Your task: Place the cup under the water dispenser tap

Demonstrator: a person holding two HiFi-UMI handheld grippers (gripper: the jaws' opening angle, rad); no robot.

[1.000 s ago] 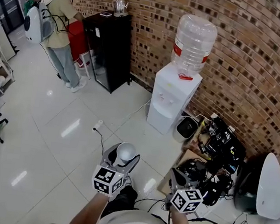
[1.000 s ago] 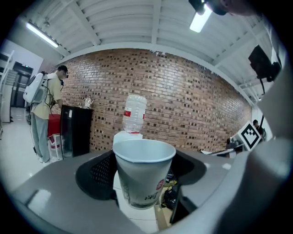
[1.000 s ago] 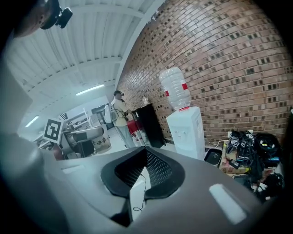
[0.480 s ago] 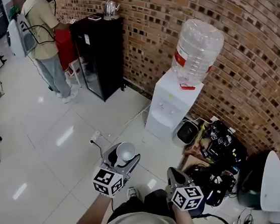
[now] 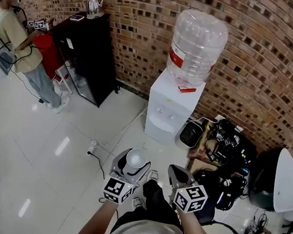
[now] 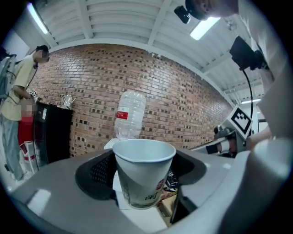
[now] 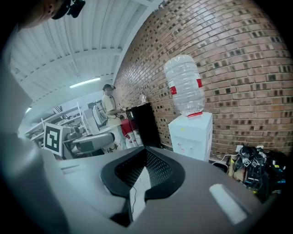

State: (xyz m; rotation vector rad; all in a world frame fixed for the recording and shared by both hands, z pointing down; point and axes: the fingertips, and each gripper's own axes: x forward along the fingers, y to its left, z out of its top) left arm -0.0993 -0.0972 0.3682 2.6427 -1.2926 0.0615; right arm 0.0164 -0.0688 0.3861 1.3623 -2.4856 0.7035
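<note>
A white paper cup (image 5: 136, 159) stands upright between the jaws of my left gripper (image 5: 133, 165), which is shut on it. In the left gripper view the cup (image 6: 144, 176) fills the middle, with my left gripper (image 6: 144, 192) pressing on its sides. The white water dispenser (image 5: 170, 109), topped by a clear bottle (image 5: 196, 46), stands against the brick wall ahead, a stretch of floor away. My right gripper (image 5: 177, 173) hovers beside the left with nothing in it. In the right gripper view my right gripper (image 7: 137, 194) has its tips almost meeting, and the dispenser (image 7: 192, 135) is right of centre.
A black cabinet (image 5: 88, 53) stands left of the dispenser, with a person (image 5: 19, 34) beyond it. A dark bin (image 5: 189, 134) and a heap of cables and gear (image 5: 227, 150) lie right of the dispenser. A power strip (image 5: 92, 147) and cord lie on the white tiles.
Both grippers have moved forward across the floor toward the dispenser, which now looks closer and more central. The cup stays gripped in the left gripper.
</note>
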